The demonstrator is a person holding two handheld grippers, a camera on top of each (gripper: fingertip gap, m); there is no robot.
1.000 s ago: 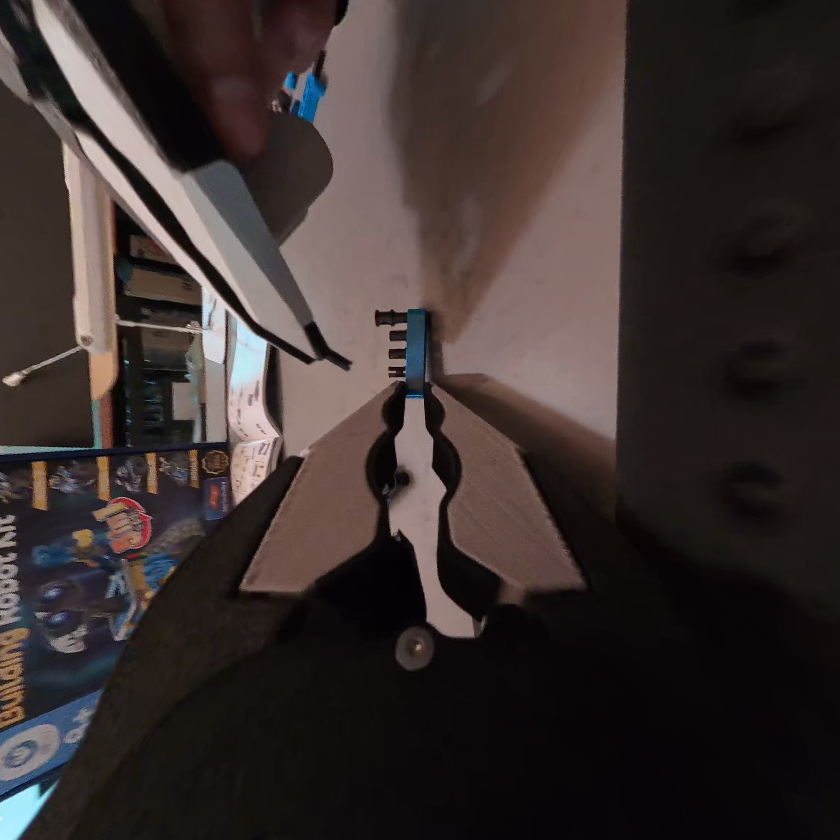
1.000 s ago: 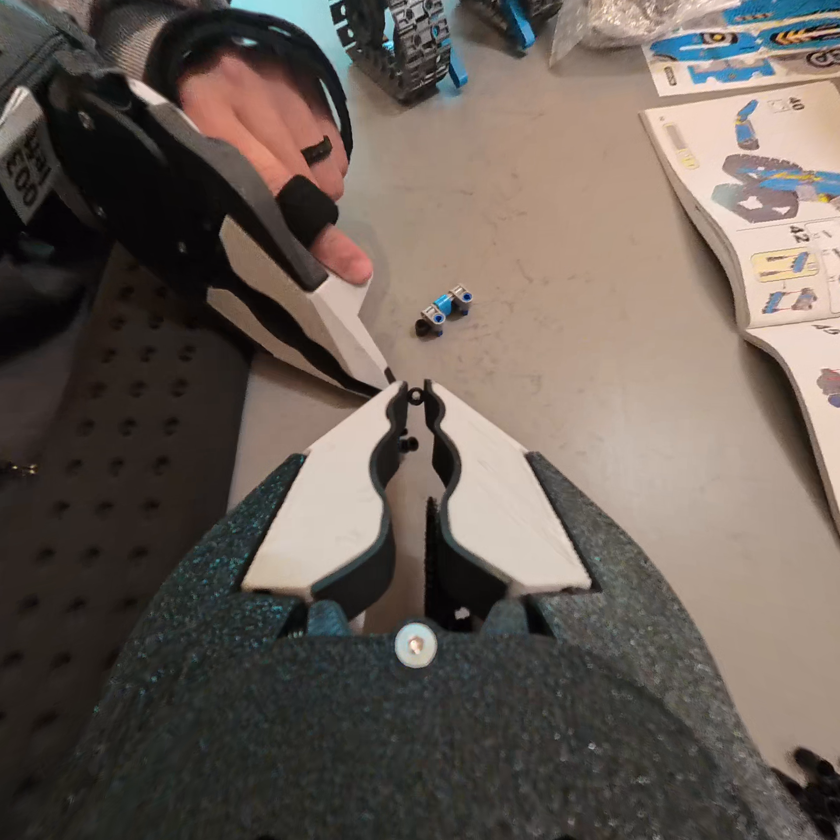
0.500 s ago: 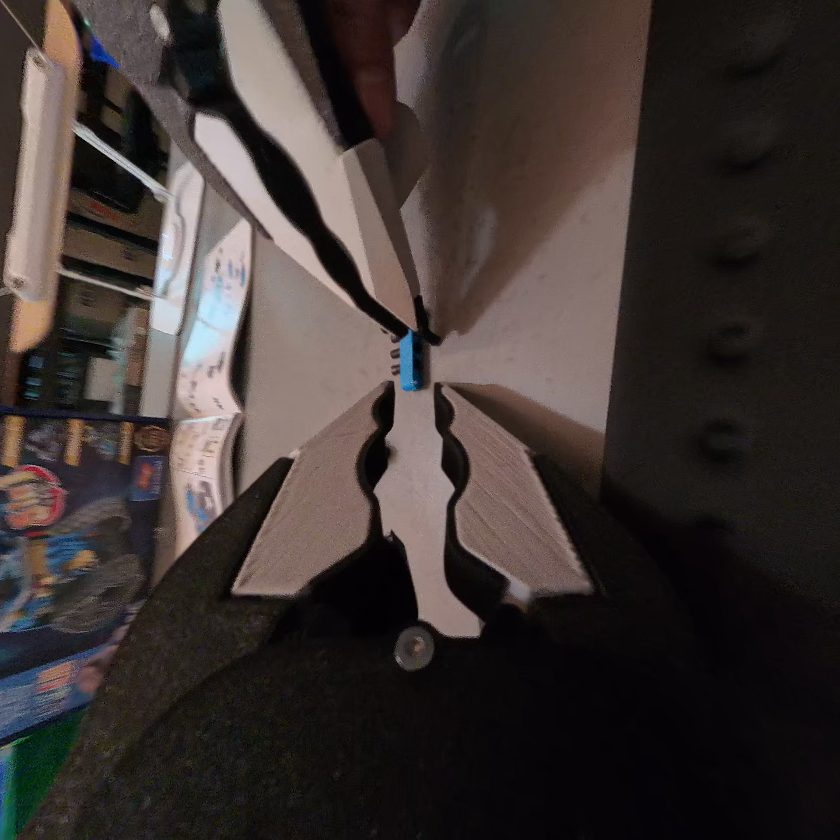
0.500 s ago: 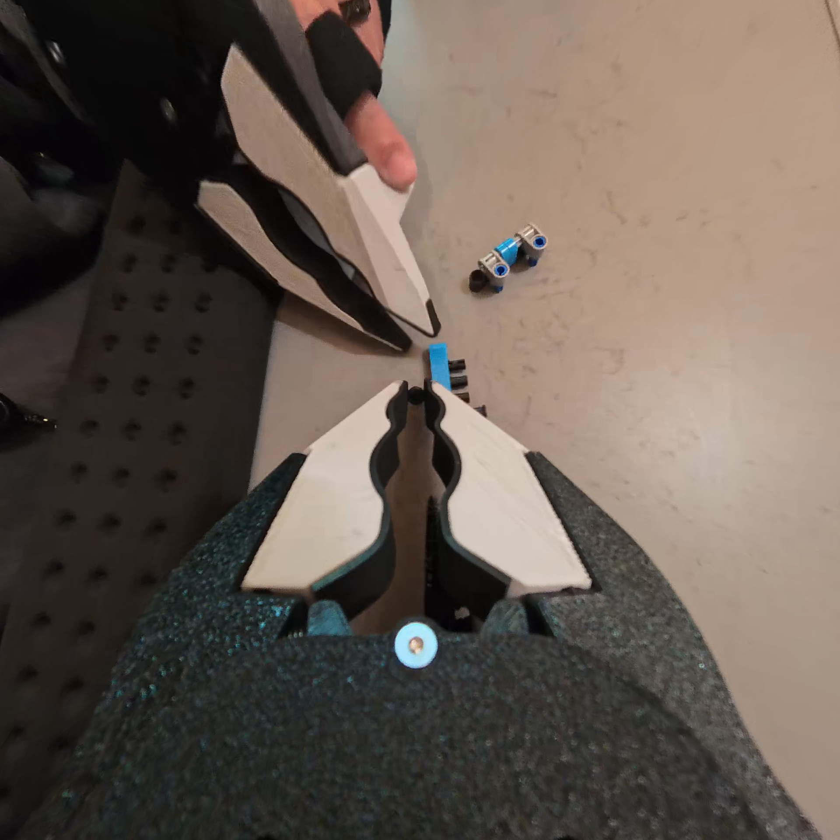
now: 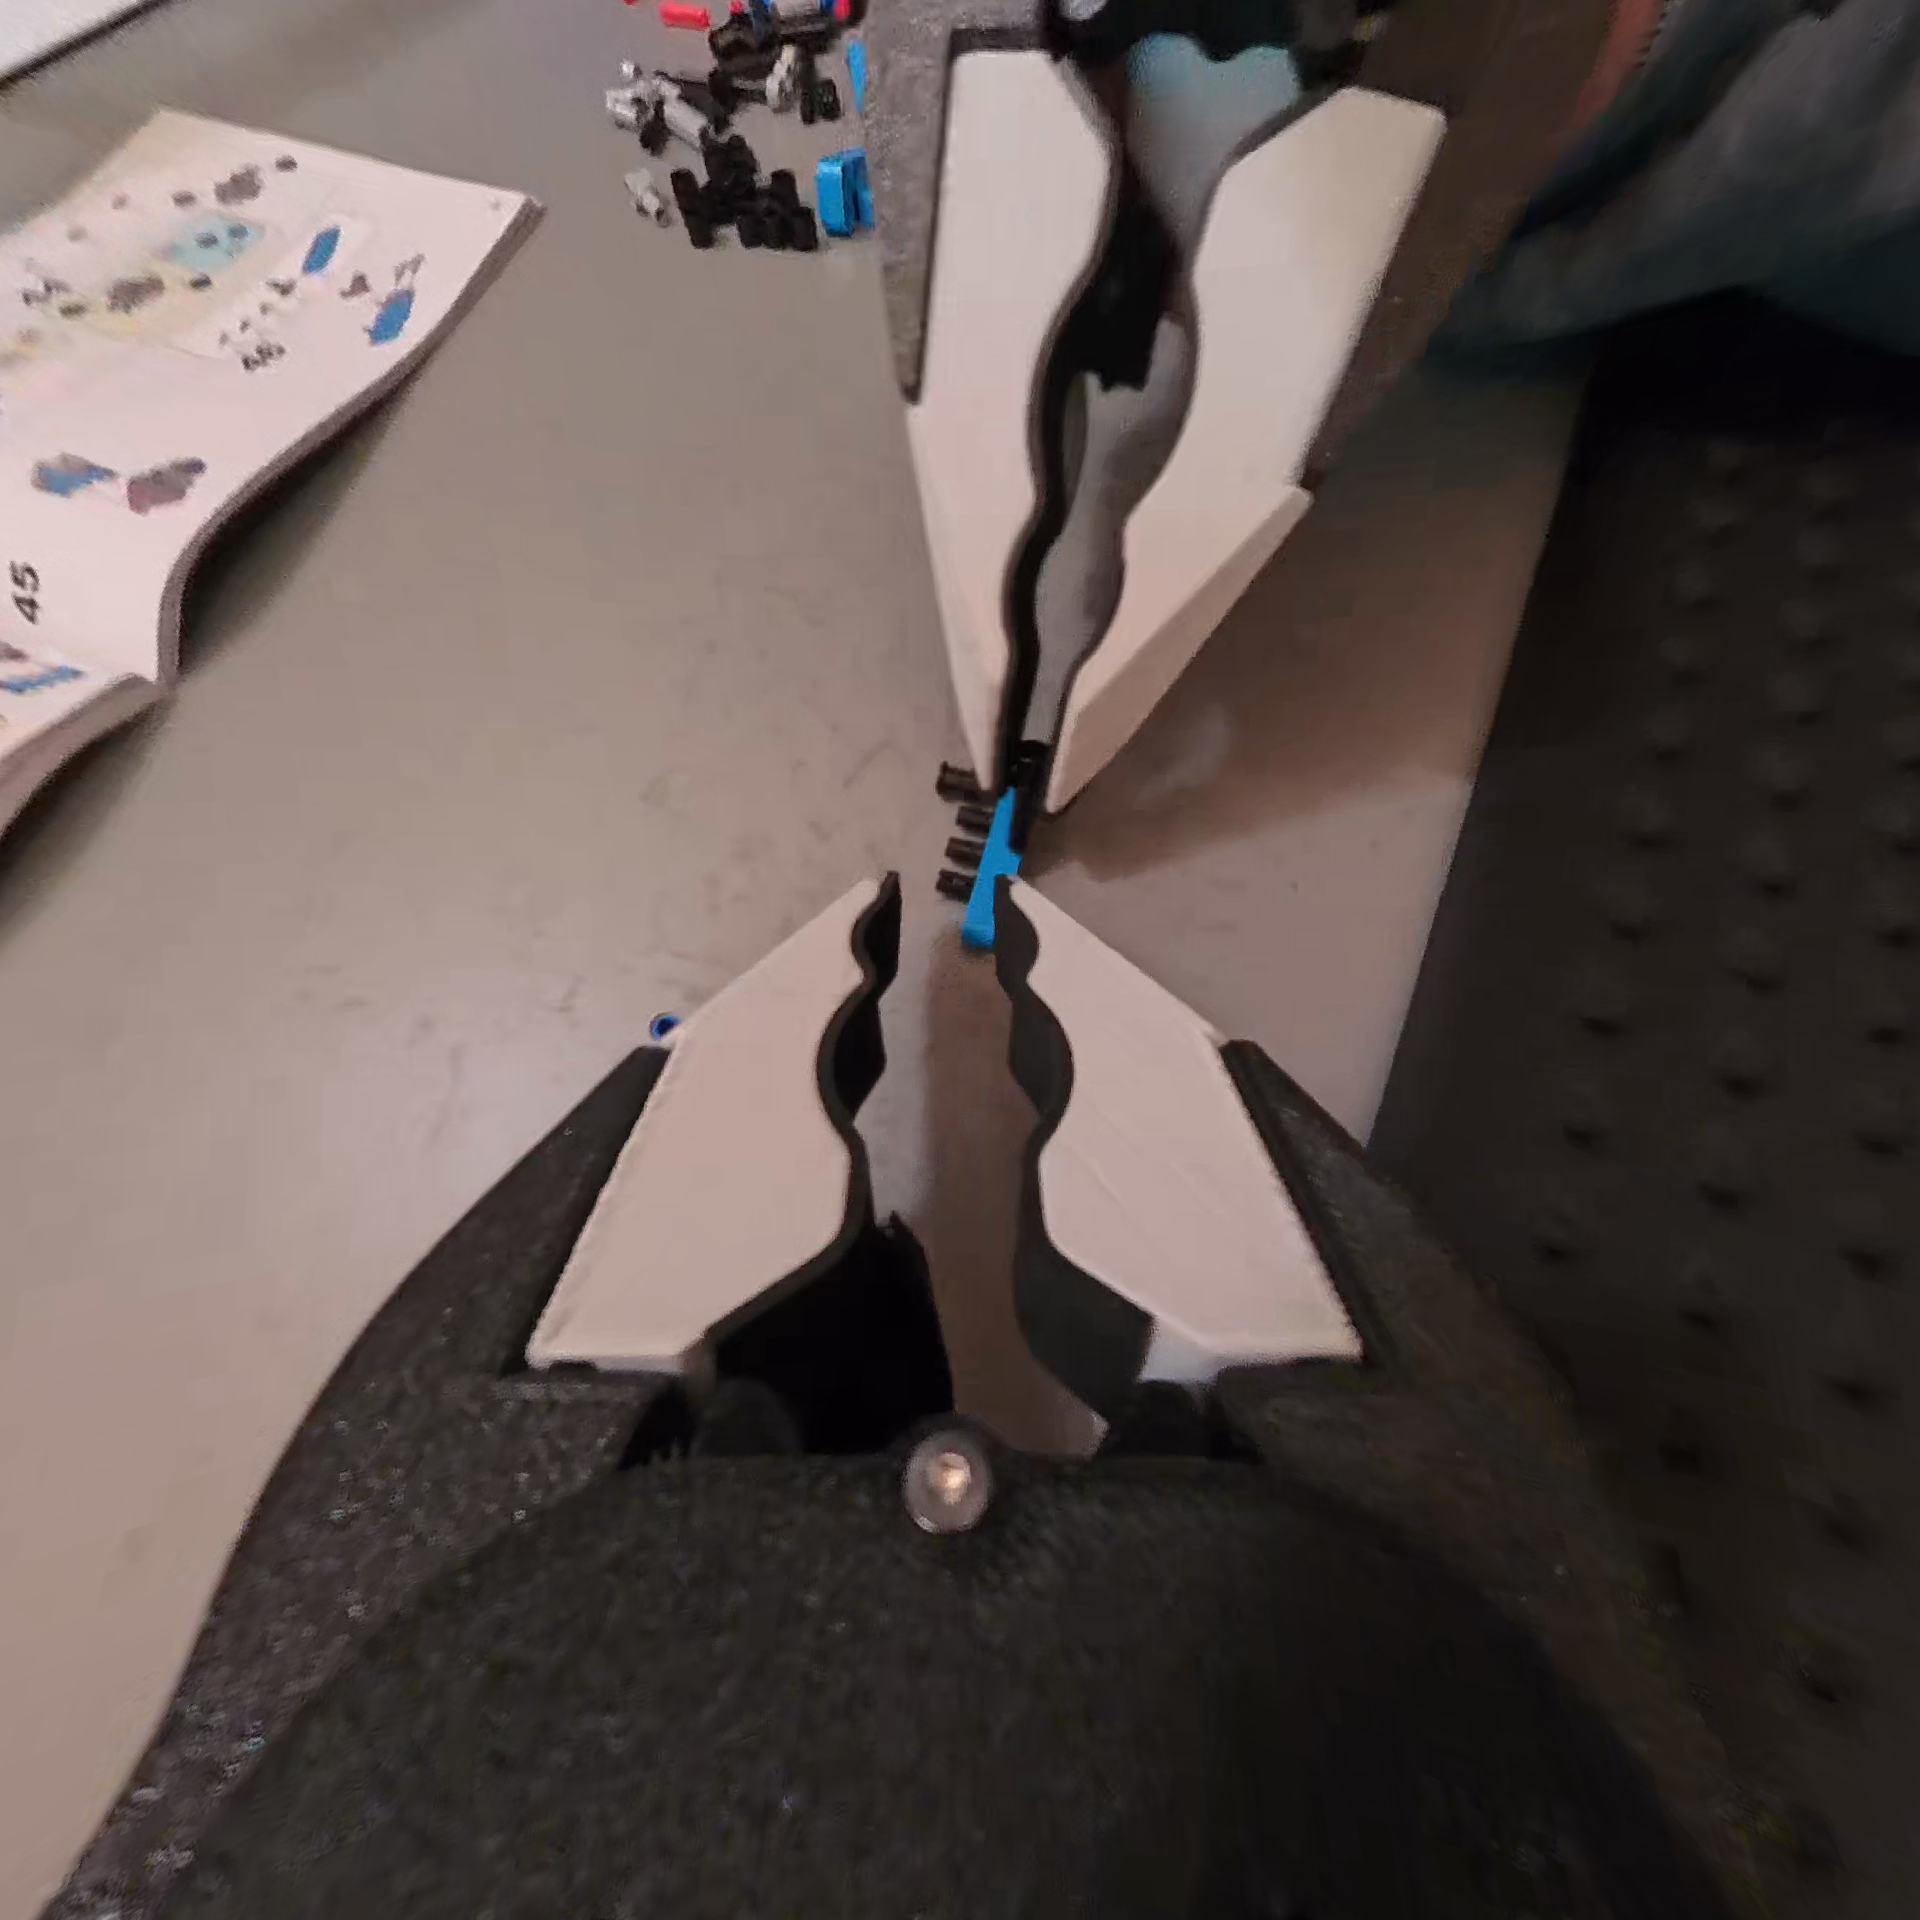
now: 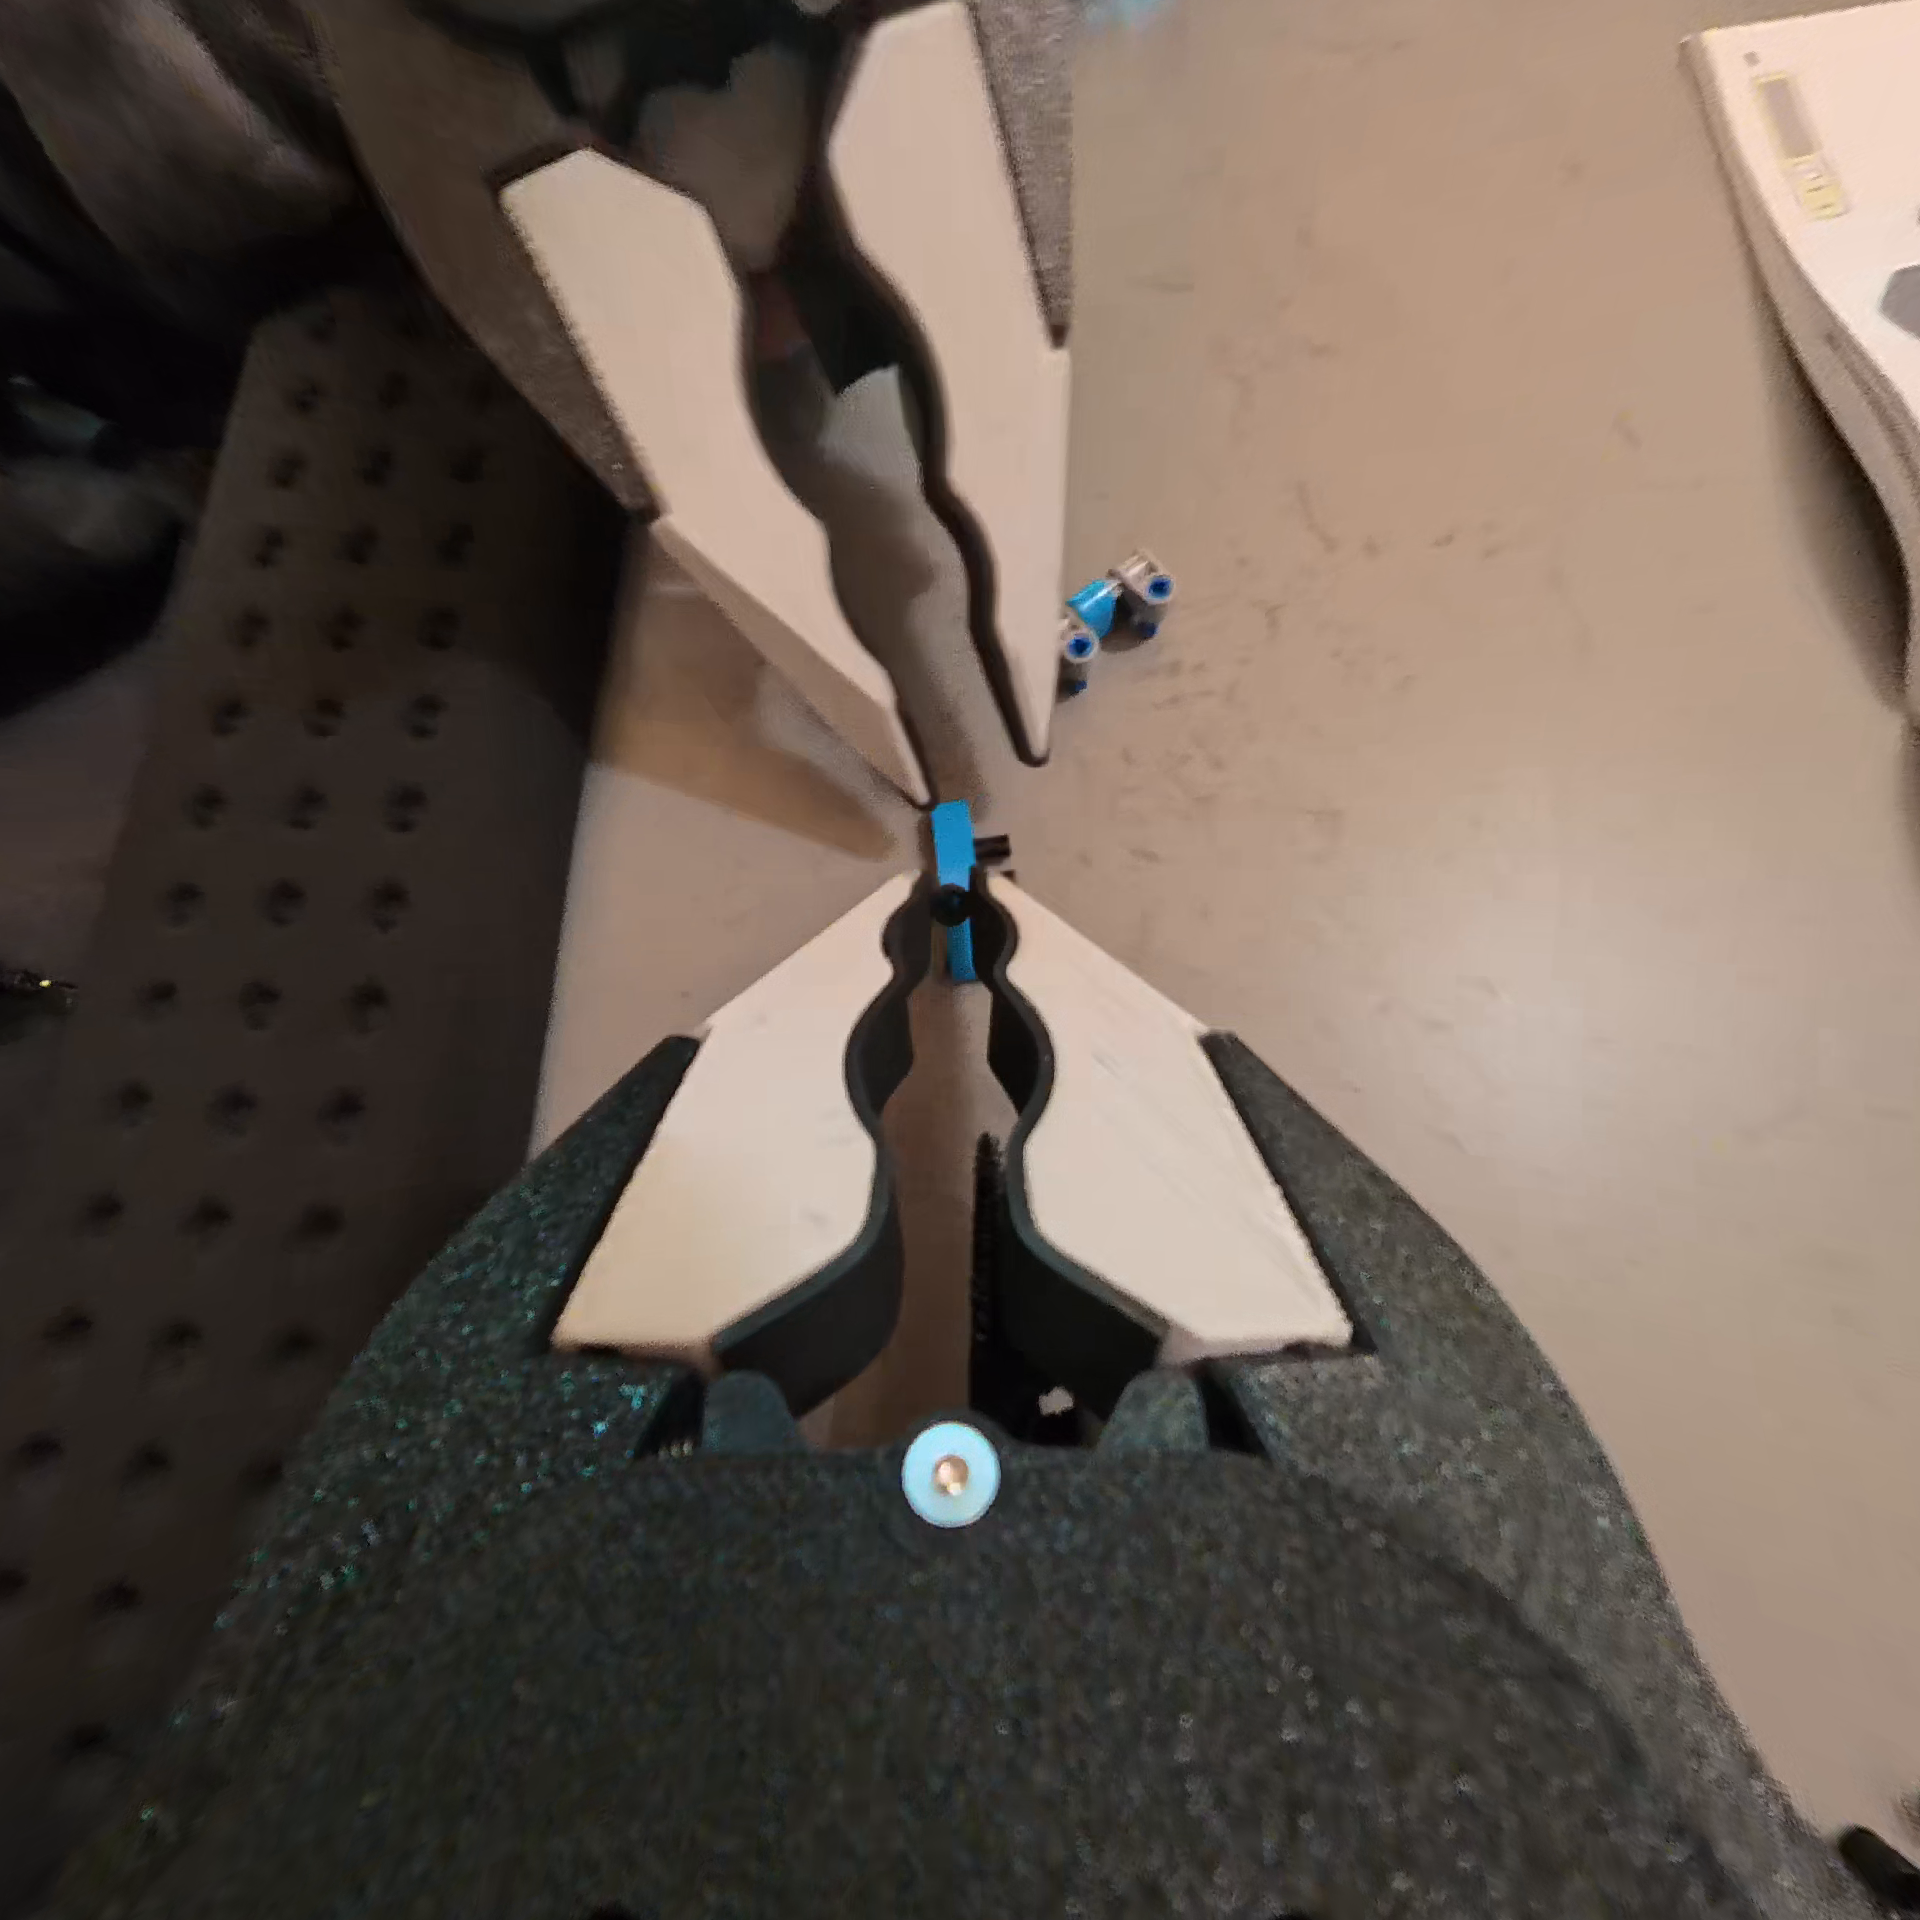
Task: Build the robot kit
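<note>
Your left gripper, which clamped the blue beam a second ago, now stands open with a clear gap between its fingers. The beam's near end lies against one fingertip, though the blur leaves it unclear whether they still touch.

Your right gripper has come in from the opposite side and is nearly closed on the beam's other end, so the beam has passed from left to right. The beam sits between the two sets of tips, its black pins sticking out sideways, low over the bench.

A small grey-and-blue part lies just beyond. A booklet and loose parts lie farther off, and a perforated mat runs along the bench edge.
</note>
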